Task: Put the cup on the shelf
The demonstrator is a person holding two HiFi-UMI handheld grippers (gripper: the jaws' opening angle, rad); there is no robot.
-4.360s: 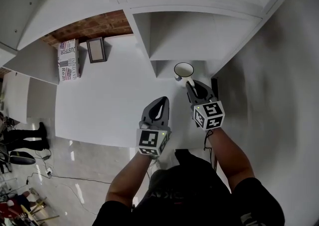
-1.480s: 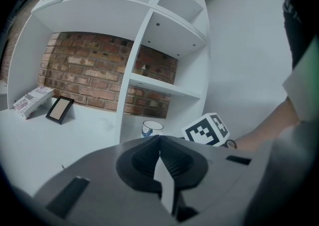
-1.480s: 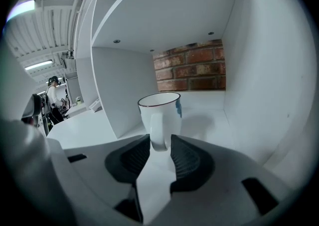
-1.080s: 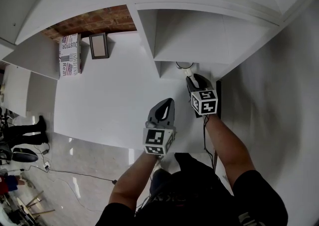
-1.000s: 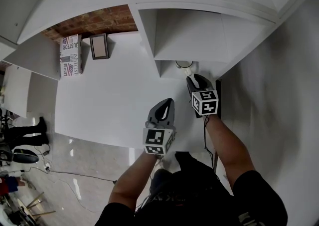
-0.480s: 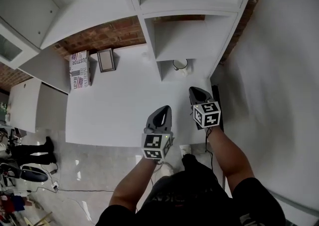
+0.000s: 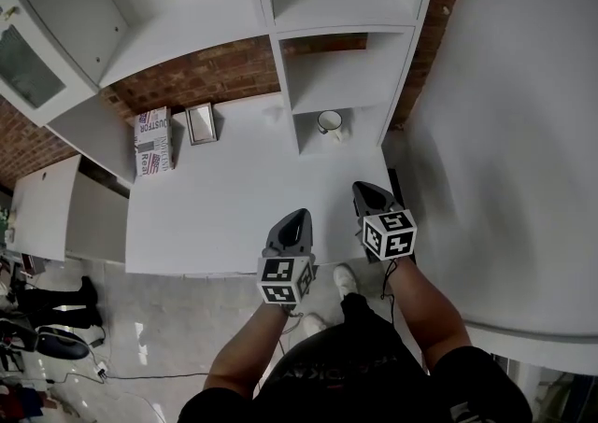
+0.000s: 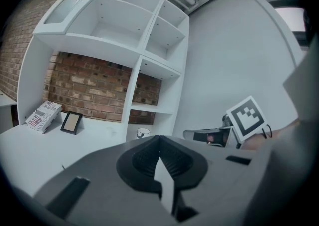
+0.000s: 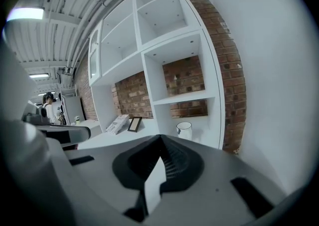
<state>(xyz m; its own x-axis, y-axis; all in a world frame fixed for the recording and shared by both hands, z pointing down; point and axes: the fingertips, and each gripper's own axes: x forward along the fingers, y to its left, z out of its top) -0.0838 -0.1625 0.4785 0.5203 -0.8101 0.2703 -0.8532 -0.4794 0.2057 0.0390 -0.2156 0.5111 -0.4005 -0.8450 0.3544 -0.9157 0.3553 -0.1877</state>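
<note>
White shelf (image 7: pixel 348 76), cup (image 7: pixel 329 120) inside, printed box (image 7: pixel 154 141), lettering unreadable

light: bright, even, ceiling strip lamp (image 9: pixel 25 14) | shadows: soft | edges: fisheye bend, dark vignette | blur: near foreground
</note>
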